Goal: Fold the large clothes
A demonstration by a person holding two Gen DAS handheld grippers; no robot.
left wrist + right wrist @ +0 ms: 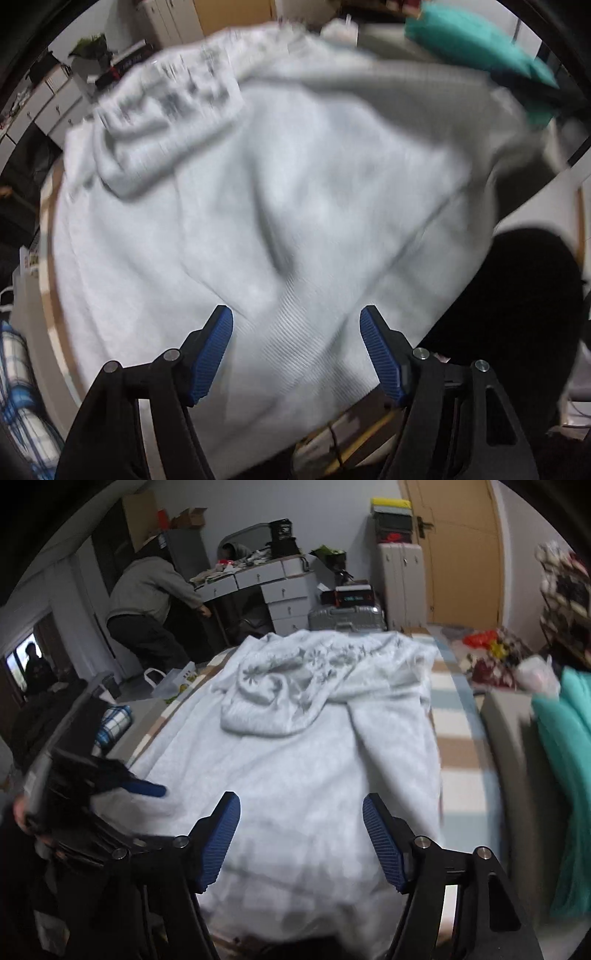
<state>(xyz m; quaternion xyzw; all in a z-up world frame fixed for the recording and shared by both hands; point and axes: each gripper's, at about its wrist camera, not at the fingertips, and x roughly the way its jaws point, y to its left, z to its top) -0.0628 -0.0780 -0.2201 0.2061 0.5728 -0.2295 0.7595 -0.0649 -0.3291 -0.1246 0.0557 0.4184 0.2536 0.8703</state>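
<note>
Hoodie [314, 760], pale grey-white and large, lies spread over the bed, its hood [273, 705] bunched at the far end beside a flower-printed patch.

Left tool [296, 349] hangs released just above the garment's ribbed hem at the near edge, its blue pads wide apart and nothing pinched between them; this view is blurred. Right tool [301, 836] is likewise released, its pads spread over the near part of the hoodie, with no cloth in the gap. In the right wrist view the left tool shows at the near left, dark and smeared, one blue pad [147, 788] over the fabric's left edge.

Under the hoodie a striped bedcover [461, 738] shows to the right. Teal cloth [569, 738] sits at the far right. Beyond the bed stand a silver suitcase [345, 618], a white desk [273, 579] with drawers, and a wooden door [461, 550]. A person in a grey top [147, 590] bends at the desk, far left.
</note>
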